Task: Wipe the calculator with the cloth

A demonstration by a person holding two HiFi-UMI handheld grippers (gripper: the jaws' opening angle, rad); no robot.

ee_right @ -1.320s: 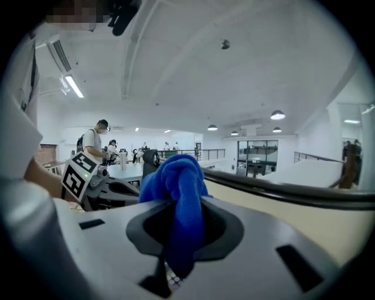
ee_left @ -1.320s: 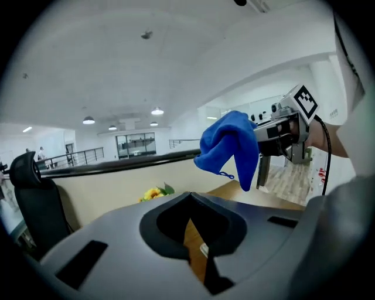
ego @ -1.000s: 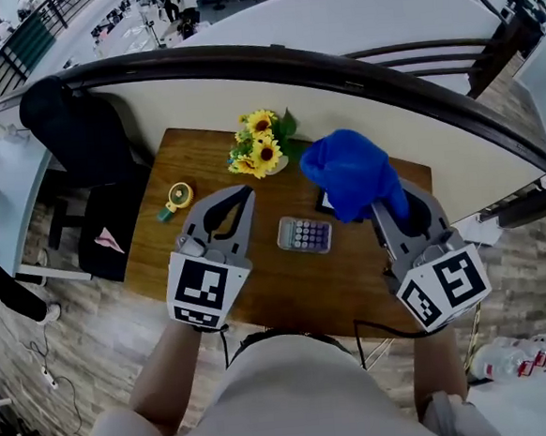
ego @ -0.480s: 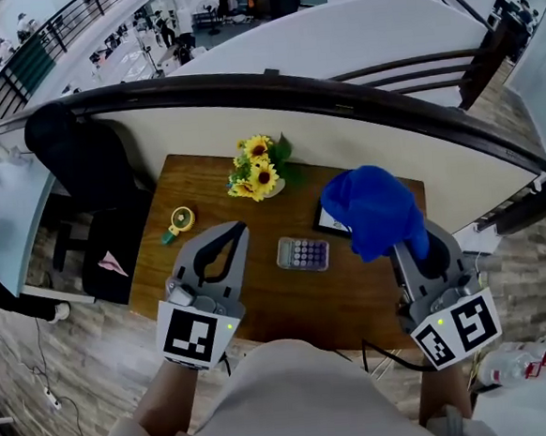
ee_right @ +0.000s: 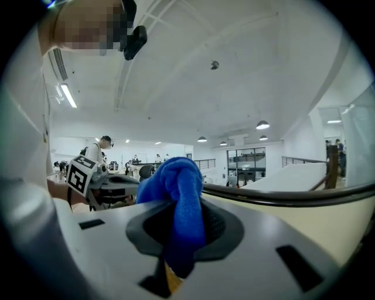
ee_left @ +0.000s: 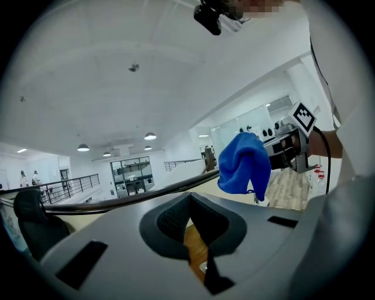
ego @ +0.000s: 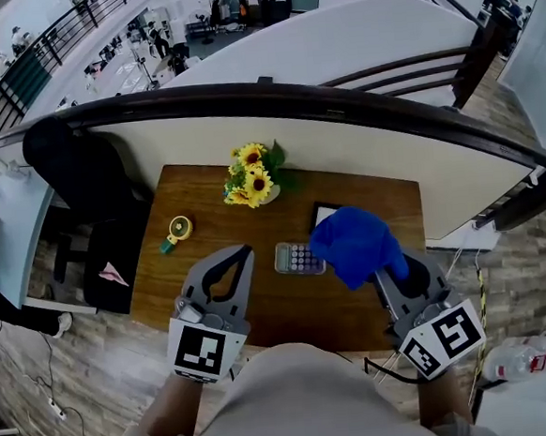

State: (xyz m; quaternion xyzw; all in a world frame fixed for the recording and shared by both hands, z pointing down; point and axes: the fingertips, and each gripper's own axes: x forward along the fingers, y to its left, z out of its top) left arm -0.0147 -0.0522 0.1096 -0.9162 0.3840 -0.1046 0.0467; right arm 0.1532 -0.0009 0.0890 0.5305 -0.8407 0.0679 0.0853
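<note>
A small grey calculator (ego: 296, 258) lies flat near the middle of the wooden table (ego: 208, 229). My right gripper (ego: 388, 274) is shut on a bunched blue cloth (ego: 355, 242), which covers its fingertips. In the head view the cloth overlaps the calculator's right edge; I cannot tell whether they touch. The cloth (ee_right: 179, 187) fills the jaws in the right gripper view and shows at the right of the left gripper view as cloth (ee_left: 243, 164). My left gripper (ego: 245, 253) is shut on nothing, left of the calculator, with its tips (ee_left: 189, 195) together.
A bunch of sunflowers (ego: 250, 178) stands at the table's back edge. A yellow tape measure (ego: 174, 231) lies at the left. A black-framed white card (ego: 324, 215) peeks out behind the cloth. A black chair (ego: 72, 153) stands left of the table; a dark railing (ego: 358, 102) runs behind.
My right gripper has brought the blue cloth left and down, from right of the calculator to over its right edge. The left gripper has hardly moved.
</note>
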